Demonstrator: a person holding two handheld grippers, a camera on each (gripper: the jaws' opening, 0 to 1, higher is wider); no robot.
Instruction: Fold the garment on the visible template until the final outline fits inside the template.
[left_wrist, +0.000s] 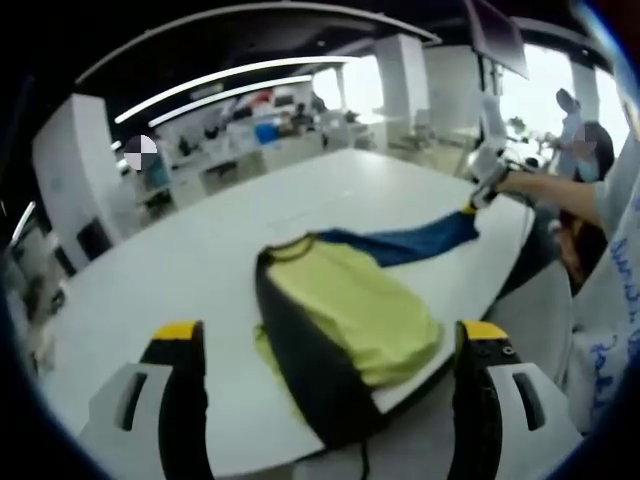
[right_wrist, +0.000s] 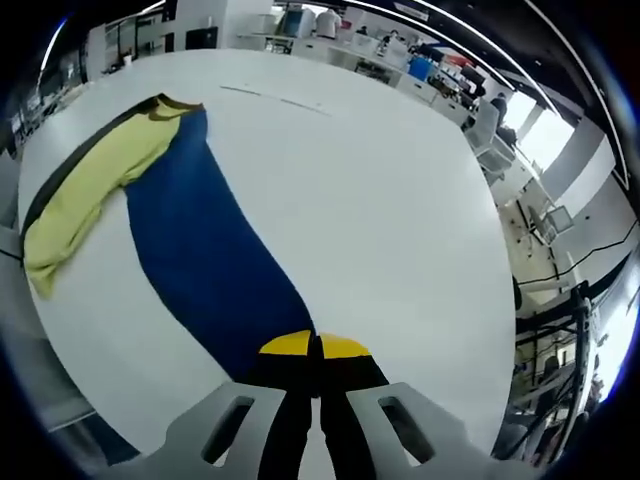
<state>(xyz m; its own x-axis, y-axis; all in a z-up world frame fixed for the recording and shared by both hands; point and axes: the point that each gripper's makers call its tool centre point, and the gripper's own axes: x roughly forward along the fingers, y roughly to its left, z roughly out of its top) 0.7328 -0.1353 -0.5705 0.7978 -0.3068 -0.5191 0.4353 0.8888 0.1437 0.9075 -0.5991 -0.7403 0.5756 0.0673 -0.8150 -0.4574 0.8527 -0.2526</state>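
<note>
A garment lies on the white table (left_wrist: 190, 250). In the left gripper view its yellow-green body (left_wrist: 350, 310) with a black side panel (left_wrist: 300, 370) sits near the table's front edge. A blue sleeve (left_wrist: 410, 243) is stretched out to the right. My left gripper (left_wrist: 330, 335) stands open just before the garment, its jaws wide apart and holding nothing. My right gripper (left_wrist: 487, 185) holds the sleeve's far end. In the right gripper view, the right gripper (right_wrist: 315, 346) is shut on the blue sleeve (right_wrist: 200, 250), which runs back to the yellow body (right_wrist: 90, 190).
Faint thin marks (right_wrist: 270, 97) cross the table (right_wrist: 400, 200) beyond the garment. A person's arm (left_wrist: 560, 190) and light clothing (left_wrist: 615, 300) are at the right of the left gripper view. Desks and chairs (right_wrist: 490, 125) stand past the table's far edge.
</note>
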